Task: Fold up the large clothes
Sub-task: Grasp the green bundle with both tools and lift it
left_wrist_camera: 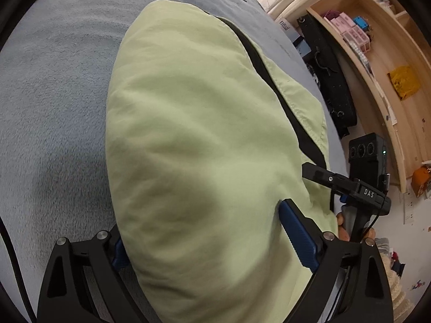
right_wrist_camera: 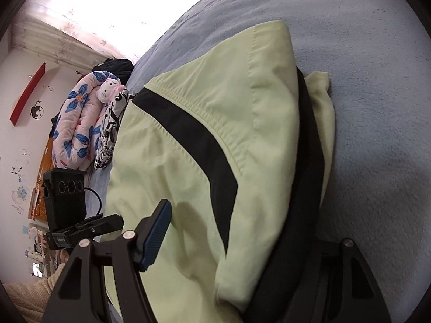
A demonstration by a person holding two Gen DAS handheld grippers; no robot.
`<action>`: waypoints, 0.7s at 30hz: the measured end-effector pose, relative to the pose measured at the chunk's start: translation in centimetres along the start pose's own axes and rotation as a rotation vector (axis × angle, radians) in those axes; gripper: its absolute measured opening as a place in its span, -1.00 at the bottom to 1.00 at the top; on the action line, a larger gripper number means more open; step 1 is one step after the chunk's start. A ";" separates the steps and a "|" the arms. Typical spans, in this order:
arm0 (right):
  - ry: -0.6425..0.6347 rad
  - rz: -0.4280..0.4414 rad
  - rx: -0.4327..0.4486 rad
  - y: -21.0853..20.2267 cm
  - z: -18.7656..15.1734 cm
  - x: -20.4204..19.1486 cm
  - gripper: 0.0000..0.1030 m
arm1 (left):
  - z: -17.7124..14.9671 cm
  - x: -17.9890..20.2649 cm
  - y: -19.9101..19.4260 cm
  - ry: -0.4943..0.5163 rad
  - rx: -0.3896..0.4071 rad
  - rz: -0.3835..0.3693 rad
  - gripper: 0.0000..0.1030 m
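Observation:
A pale green garment with black stripes lies folded on the blue-grey bed cover. My left gripper is open with its blue-padded fingers spread wide, and the cloth bulges between them. In the right wrist view the same garment fills the middle. My right gripper is open, its left finger over the cloth and its right finger hidden under the folded edge. The other gripper shows at the side in each view.
A wooden shelf unit and a black case stand right of the bed. A pink flowered quilt with a plush toy and dark clothes lie at the bed's far left. The bed cover stretches to the right.

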State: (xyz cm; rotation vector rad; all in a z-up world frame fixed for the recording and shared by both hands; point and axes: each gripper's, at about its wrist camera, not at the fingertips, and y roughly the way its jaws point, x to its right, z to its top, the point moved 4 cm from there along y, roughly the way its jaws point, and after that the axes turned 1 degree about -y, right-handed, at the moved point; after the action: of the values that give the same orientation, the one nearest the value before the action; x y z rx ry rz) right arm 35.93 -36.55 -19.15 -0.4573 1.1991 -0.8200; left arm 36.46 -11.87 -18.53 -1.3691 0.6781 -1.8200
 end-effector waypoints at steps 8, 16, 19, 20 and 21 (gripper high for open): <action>0.012 -0.025 0.005 -0.2 -0.1 0.0 -0.49 | 0.2 0.8 0.2 0.008 -0.008 0.081 0.65; -0.044 -0.103 0.033 -1.4 -0.3 -3.2 -0.76 | 0.4 2.4 -2.7 0.058 0.054 0.112 -0.34; -0.055 -0.116 0.049 -2.1 -0.6 -5.1 -0.78 | 0.1 2.6 -3.9 0.063 0.055 0.128 -0.38; -0.059 -0.119 0.047 -2.3 -0.9 -5.8 -0.78 | -0.1 2.6 -4.4 0.063 0.056 0.135 -0.38; -0.064 -0.121 0.043 -2.4 -1.2 -6.3 -0.78 | -0.2 2.5 -4.9 0.063 0.058 0.139 -0.39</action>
State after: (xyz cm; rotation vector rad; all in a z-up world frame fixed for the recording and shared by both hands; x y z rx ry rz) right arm 33.19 -33.14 -13.84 -0.5208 1.1003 -0.9261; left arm 34.70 -11.02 -13.36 -1.2015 0.7296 -1.7643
